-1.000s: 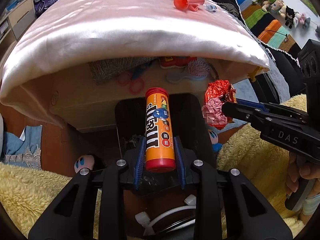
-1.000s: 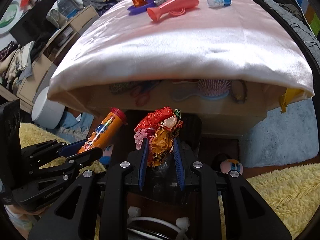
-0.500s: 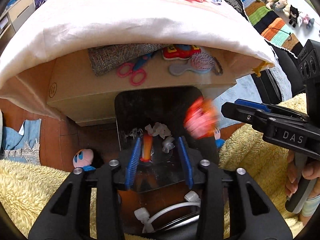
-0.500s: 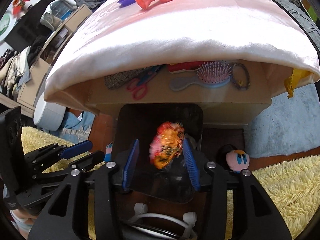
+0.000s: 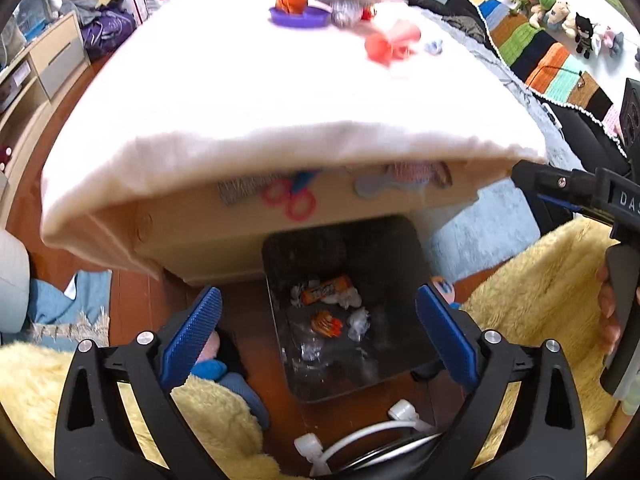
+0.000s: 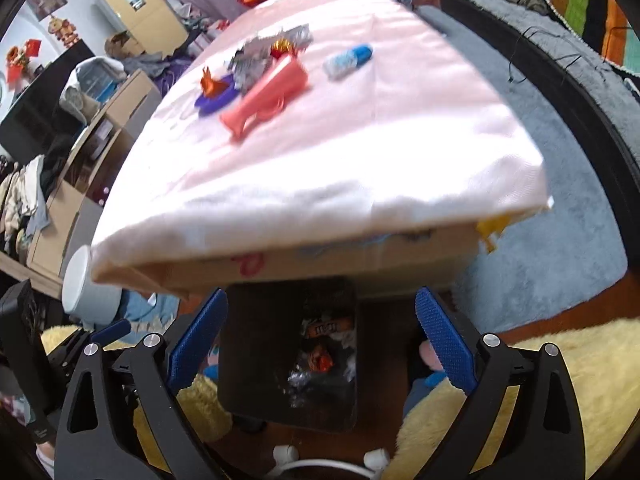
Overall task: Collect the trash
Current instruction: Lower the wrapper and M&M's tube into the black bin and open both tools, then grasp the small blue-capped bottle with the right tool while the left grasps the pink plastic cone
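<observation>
Trash lies at the bottom of the black rectangular waste bin: an orange candy tube at the far side, a crumpled orange-and-red foil wrapper just near of it, and white crumpled paper scraps beside both. The bin stands on the floor against the near face of the counter, which is draped in a pale pink cloth. Left tongs hang above the bin with both blue pads spread wide apart and nothing between them. Right tongs are likewise spread wide and empty over the bin. On the far part of the cloth rest a purple shallow dish, a coral plastic horn, crumpled silver foil and a small white-and-blue bottle. Yellow shaggy rug lies on the floor to the near left and right of the bin.
</observation>
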{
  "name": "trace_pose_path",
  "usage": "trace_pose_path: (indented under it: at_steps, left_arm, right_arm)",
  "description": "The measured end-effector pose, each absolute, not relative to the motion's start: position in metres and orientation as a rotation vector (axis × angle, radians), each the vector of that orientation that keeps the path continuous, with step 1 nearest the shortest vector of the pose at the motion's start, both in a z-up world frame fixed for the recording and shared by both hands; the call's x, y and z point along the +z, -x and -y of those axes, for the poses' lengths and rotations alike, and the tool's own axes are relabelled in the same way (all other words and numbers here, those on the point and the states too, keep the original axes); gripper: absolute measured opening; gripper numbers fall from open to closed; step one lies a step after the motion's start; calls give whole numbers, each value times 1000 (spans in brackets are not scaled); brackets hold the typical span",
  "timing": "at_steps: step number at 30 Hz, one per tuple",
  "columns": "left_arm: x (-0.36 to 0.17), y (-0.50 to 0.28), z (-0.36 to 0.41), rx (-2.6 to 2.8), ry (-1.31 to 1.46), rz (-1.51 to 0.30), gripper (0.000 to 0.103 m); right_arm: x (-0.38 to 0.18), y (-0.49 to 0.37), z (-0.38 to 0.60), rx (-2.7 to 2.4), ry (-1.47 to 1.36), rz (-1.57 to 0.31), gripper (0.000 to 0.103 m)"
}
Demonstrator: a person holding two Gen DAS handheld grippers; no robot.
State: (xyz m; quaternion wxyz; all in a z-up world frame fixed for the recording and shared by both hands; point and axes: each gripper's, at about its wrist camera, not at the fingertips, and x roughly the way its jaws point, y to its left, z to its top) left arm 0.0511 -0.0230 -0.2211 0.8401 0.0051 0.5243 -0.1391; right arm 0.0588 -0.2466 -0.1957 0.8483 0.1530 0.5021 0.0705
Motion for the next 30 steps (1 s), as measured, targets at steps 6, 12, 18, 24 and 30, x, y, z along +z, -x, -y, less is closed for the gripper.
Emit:
trace_pose_path:
  at_steps: [6, 12, 18, 24, 30]
  left_arm:
    - [-190, -75, 30, -300, -25, -1033, 95]
    - [-167, -113, 49, -312, -55, -989, 95]
    - [-155, -158, 68, -324, -45, -969, 95]
    - [-155, -192, 91, -347, -71, -969, 95]
    - [-168, -216, 111, -386, -80, -991, 80]
  right_arm:
    - [-170, -91, 267, 87, -313, -986, 96]
    - [-153, -134, 276, 52, -299, -952, 96]
    - [-145, -179, 278, 17, -272, -927, 96]
    - [-151, -220, 276, 7, -257, -927, 82]
    - [-169, -248, 270, 30, -258, -976, 54]
